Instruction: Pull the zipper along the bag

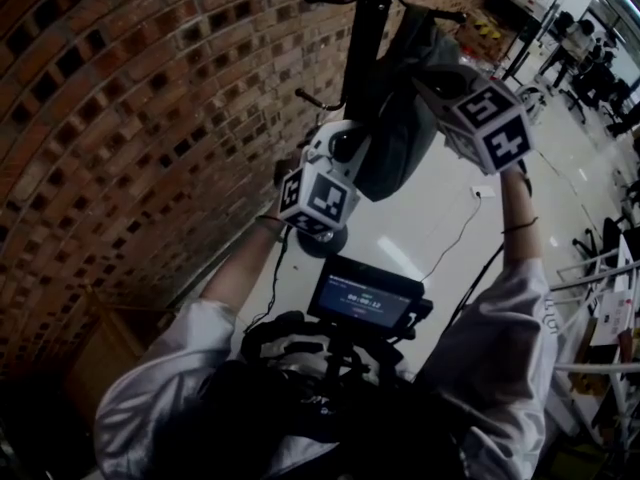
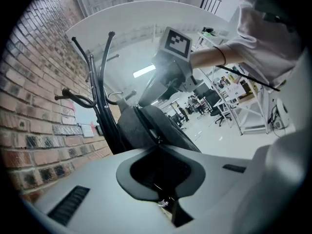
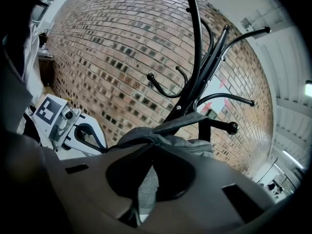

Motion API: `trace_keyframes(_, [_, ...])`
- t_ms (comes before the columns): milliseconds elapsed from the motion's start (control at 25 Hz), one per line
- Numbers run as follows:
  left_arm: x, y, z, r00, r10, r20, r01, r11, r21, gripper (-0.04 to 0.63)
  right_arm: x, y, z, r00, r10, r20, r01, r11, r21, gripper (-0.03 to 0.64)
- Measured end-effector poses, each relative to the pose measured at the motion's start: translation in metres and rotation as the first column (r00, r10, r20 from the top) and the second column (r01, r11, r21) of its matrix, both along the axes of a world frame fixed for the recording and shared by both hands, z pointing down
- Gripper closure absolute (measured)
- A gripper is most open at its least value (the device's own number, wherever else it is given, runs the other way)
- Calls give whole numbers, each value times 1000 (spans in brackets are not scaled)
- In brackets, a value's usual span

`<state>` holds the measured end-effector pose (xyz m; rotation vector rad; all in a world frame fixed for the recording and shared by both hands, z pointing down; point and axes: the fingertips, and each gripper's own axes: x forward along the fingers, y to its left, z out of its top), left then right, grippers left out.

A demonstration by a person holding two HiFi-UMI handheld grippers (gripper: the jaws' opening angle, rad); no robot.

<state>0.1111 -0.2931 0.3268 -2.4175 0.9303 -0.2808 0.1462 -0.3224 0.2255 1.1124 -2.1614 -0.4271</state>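
**Zipping a bag on a coat rack, both sets of jaws clamped**

Got a grey bag (image 1: 400, 118) hanging on the black coat rack (image 1: 365, 28), right up against the pole, on the side away from the brick wall (image 1: 120, 118). Can see the zipper (image 2: 148, 126) in the left gripper view, running down the bag's near edge and straight into the jaws. Looking at the left gripper (image 2: 159, 147) there: jaws pressed together with no gap, pinched on the zipper at the tips, aimed at the bag just right of the rack pole.

Same story for the right gripper (image 3: 153, 147): jaws closed tight on a fold of the bag's grey cloth, with a strip of it trailing back through the cutout between them. Coming at the bag from the opposite side, so facing the coat rack and the brick behind it. Can make out the left gripper from there too, low down to the left of the rack.

From the head view, spotted the left gripper below the bag and lower down the rack. Right one sitting higher up, on the far side of the bag from the pole. Forearms and white sleeves (image 1: 500, 328) trailing back behind both.

Also got a small lit screen (image 1: 365, 303) on the chest rig, well below the rack, and a pale glossy floor (image 1: 440, 228) under everything. Way off beyond the rack, some office chairs (image 2: 219, 113), too small to make out much else
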Motion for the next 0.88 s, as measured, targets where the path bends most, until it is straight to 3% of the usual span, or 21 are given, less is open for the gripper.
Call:
trace_keyframes(280, [2,-3,-29,1000,11,21,-10,999,-32,583,0,0,-1,1000,-20,17,19,1000,2,604])
trace_keyframes(440, [3,-5,-39,997,14,77,-11,1000,-30,583,0,1,0,999,-32,21,32,999,-19,604])
trace_keyframes(680, [10,-10,-59,994,25,103,-23,1000,-22,581,2,6,-8,985,-83,150,100,989,-113,606])
trace_keyframes(880, [13,-7,-62,995,41,91,-38,998,-41,581,-6,16,-7,992,-111,67,119,984,-136,605])
